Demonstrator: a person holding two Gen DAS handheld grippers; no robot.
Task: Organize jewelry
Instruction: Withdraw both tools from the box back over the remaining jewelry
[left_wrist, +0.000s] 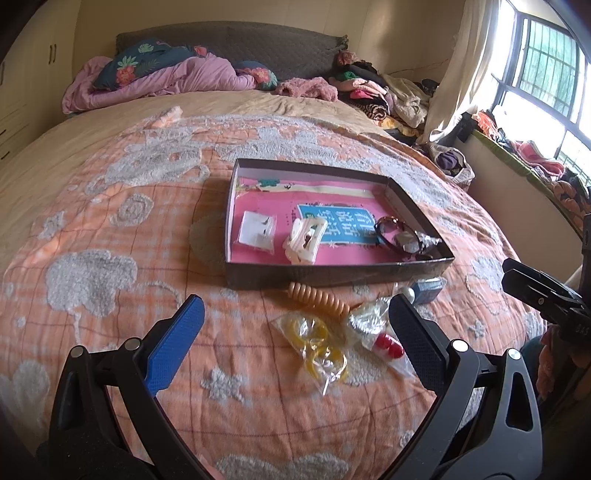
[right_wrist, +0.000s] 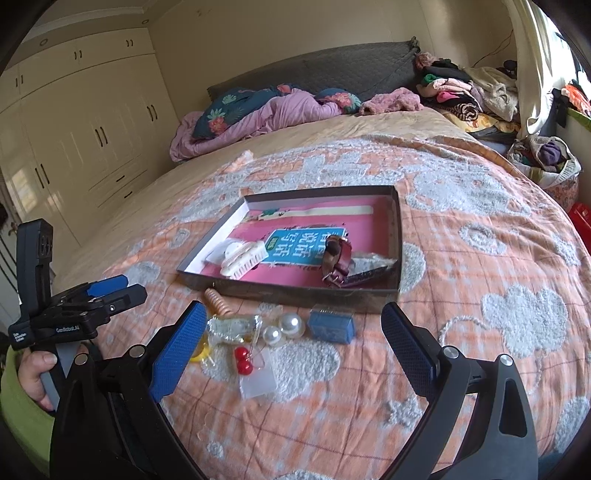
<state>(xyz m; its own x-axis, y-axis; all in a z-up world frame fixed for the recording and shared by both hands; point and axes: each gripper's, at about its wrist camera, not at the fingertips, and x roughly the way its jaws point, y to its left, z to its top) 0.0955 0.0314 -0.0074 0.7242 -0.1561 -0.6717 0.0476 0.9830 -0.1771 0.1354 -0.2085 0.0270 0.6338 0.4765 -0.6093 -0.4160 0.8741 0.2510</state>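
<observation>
While both grippers are held over the bed (right_wrist: 480, 229), nothing is pinched. The left gripper (left_wrist: 295, 332) is spread wide above a bag of yellow rings (left_wrist: 314, 343), and the right gripper (right_wrist: 293, 336) is spread wide above two white pearls (right_wrist: 282, 328). A blue box (right_wrist: 330, 326), red beads (right_wrist: 242, 360) and a coiled hair tie (left_wrist: 314, 297) are laid just in front of the shallow box (left_wrist: 332, 275). A white hair clip (left_wrist: 304, 238) and a dark bracelet (right_wrist: 334, 258) are kept inside it.
</observation>
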